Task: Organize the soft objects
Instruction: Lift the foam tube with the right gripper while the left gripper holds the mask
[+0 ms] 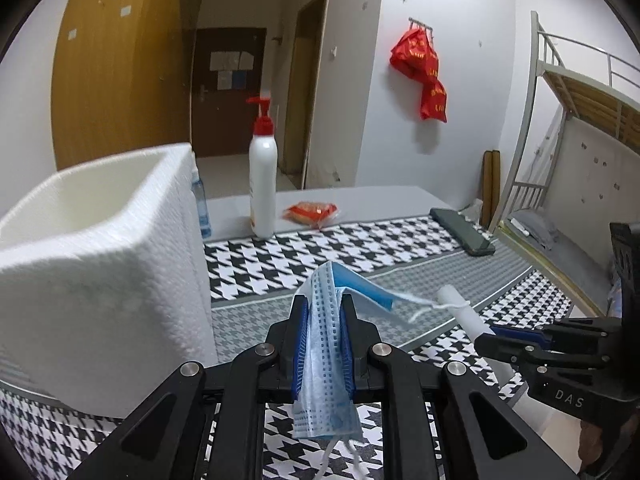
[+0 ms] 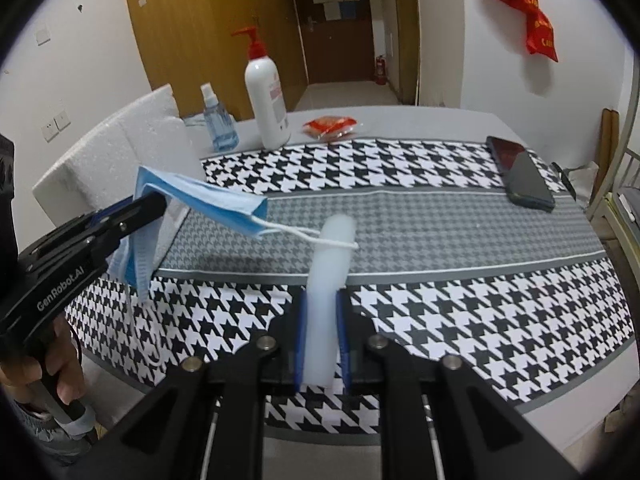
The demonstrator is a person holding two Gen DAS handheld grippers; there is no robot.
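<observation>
The left gripper [image 1: 324, 308] is clamped on a folded blue face mask [image 1: 326, 344], held in the air just beside the white foam box [image 1: 100, 260]; the right gripper [image 2: 322, 320] is closed on a white translucent tube [image 2: 330, 280], around whose upper part one ear loop [image 2: 316, 238] of the mask is caught. The step in hand appears to be freeing the mask for storage: the loop is stretched taut between the two tools. The next move probably calls for slipping the loop off the tube's tip, by drawing the tube back or lifting the mask over it, before the mask can go into the box at left. Pulling harder risks snapping the thin cord. Below lies a table [image 2: 420, 120] with a houndstooth cloth [image 2: 440, 312], carrying a pump bottle [image 2: 268, 104], a small spray bottle [image 2: 218, 120], a red snack packet [image 2: 330, 126] and a dark phone [image 2: 520, 172]. Behind stand a wooden wardrobe [image 1: 120, 60], a brown door [image 1: 228, 88], a red bag [image 1: 424, 76] hung on the wall, and a bunk bed [image 1: 580, 100].
</observation>
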